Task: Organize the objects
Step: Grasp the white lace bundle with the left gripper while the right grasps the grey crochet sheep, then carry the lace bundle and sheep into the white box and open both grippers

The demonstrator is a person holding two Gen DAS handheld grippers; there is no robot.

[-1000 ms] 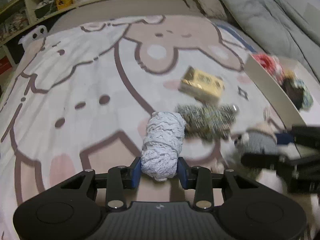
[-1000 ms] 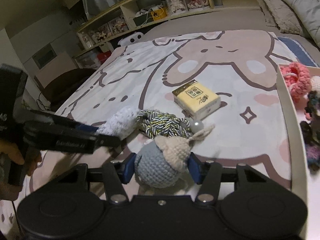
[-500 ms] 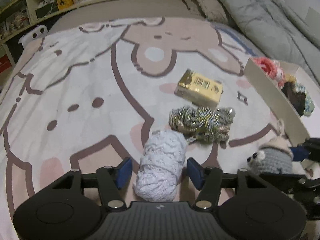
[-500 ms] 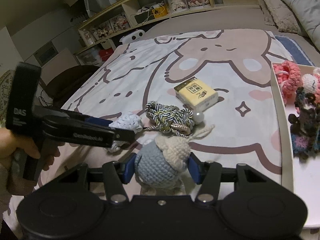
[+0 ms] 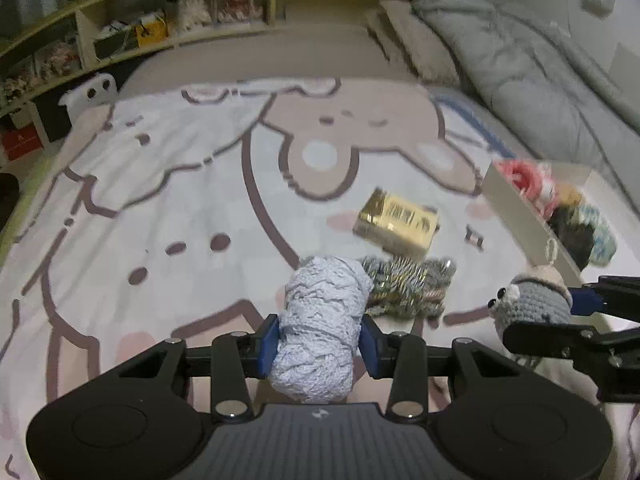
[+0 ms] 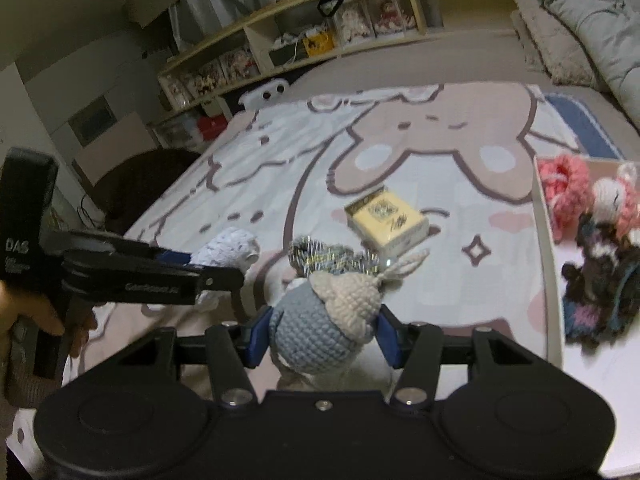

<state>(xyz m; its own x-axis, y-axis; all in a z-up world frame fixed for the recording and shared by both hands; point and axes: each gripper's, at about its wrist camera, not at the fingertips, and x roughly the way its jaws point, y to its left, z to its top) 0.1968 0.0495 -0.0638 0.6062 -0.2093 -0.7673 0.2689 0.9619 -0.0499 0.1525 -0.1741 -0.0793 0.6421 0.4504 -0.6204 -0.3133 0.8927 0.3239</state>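
Observation:
My left gripper [image 5: 318, 344] is shut on a pale blue-white yarn bundle [image 5: 322, 328] and holds it above the cartoon rug. It also shows in the right wrist view [image 6: 228, 250]. My right gripper [image 6: 320, 334] is shut on a grey crocheted doll with a beige cap [image 6: 326, 320], seen at the right in the left wrist view [image 5: 530, 306]. A silver-gold twisted cord [image 5: 408, 290] and a yellow box [image 5: 396, 224] lie on the rug ahead. A white tray [image 6: 546, 264] at the right holds pink and dark crocheted items [image 6: 600, 240].
The rug [image 5: 160, 200] with a bear drawing covers the floor. Low shelves [image 6: 320, 40] with toys run along the back wall. Grey bedding [image 5: 540, 80] lies at the far right. A dark seat [image 6: 140, 184] stands at the left.
My left gripper closed on the yarn bundle after having opened around it, and lifted it. My right gripper rose a little with the doll.

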